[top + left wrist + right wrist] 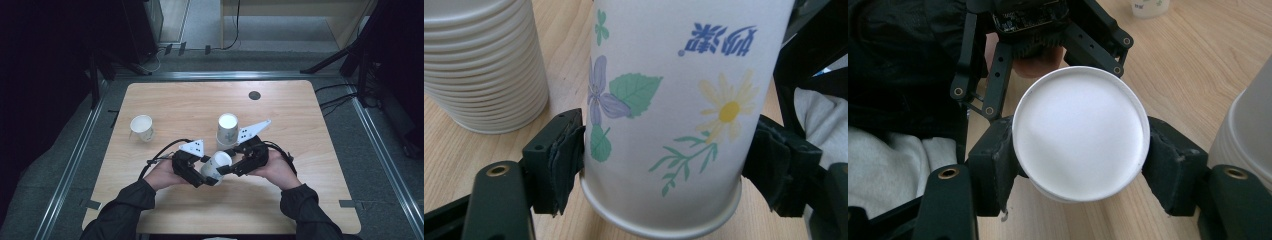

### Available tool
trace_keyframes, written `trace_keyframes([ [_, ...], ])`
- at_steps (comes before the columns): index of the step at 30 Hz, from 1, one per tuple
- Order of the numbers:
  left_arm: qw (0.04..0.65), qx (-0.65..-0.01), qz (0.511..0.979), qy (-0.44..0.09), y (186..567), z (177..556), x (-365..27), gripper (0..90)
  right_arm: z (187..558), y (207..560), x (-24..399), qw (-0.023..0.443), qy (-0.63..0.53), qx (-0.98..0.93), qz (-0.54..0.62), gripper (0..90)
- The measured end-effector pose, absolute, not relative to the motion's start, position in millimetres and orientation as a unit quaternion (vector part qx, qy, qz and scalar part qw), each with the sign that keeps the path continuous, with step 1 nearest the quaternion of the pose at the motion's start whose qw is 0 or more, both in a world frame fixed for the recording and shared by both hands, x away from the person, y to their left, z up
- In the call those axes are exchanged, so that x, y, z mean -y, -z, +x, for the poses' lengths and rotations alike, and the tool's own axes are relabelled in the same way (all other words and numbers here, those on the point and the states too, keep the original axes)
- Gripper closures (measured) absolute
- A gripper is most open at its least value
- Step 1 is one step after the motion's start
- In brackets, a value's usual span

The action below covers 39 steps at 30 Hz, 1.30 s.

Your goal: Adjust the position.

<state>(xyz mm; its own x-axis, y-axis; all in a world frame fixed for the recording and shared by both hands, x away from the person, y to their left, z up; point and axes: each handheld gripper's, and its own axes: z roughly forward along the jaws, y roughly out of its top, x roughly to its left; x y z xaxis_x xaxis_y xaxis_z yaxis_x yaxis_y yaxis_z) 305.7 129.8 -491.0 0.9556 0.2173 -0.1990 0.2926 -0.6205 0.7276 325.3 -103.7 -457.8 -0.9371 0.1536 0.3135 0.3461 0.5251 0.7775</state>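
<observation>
Hand-over of a single paper cup, held above the table between two grippers. The right gripper clamps its base end; the left gripper pinches its flowered wall. Next, judged: one must release. A cup stack stands just beyond the fingers; another cup far left. Grey floor, dark surroundings.

The person's 2 forearms, in dark sleeves, come in from the near table edge and angle inward until the hands almost meet. The left hand carries the black 2-jaw left gripper, its grey 3-cornered plate facing up; its jaws point toward the other hand and their pads press against what sits between them. The right hand carries the black 2-jaw right gripper, jaws aimed leftward and clamped tight.
</observation>
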Motion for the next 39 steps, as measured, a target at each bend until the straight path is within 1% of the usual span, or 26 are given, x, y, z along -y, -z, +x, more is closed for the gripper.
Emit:
trace_keyframes([
  [8, 0.405, -0.129, 0.904, 0.046, 490.7, 304.1, -129.2, 29.2, 325.3, 459.9, 102.2, 0.106, 0.456, 0.872, -0.143, 35.7],
  [14, 0.402, -0.128, 0.905, 0.048, 490.2, 304.5, -129.6, 29.7, 325.0, 460.4, 102.1, 0.108, 0.457, 0.871, -0.142, 35.2],
  [17, 0.398, -0.129, 0.907, 0.048, 490.2, 305.7, -130.5, 29.8, 324.8, 461.9, 101.9, 0.106, 0.454, 0.873, -0.141, 32.5],
  [20, 0.398, -0.132, 0.906, 0.057, 490.3, 307.5, -132.5, 29.8, 323.3, 464.7, 103.0, 0.098, 0.449, 0.878, -0.132, 32.7],
  [22, 0.394, -0.134, 0.907, 0.058, 490.0, 307.8, -133.6, 29.7, 323.6, 466.4, 103.8, 0.103, 0.446, 0.879, -0.133, 30.4],
  [32, 0.371, -0.129, 0.918, 0.055, 476.7, 315.0, -147.4, 29.7, 319.0, 468.4, 114.9, 0.065, 0.439, 0.885, -0.14, 27.8],
  [39, 0.344, -0.119, 0.929, 0.07, 465.6, 322.9, -147.4, 29.7, 315.6, 467.9, 122.1, 0.038, 0.427, 0.891, -0.147, 27.8],
])
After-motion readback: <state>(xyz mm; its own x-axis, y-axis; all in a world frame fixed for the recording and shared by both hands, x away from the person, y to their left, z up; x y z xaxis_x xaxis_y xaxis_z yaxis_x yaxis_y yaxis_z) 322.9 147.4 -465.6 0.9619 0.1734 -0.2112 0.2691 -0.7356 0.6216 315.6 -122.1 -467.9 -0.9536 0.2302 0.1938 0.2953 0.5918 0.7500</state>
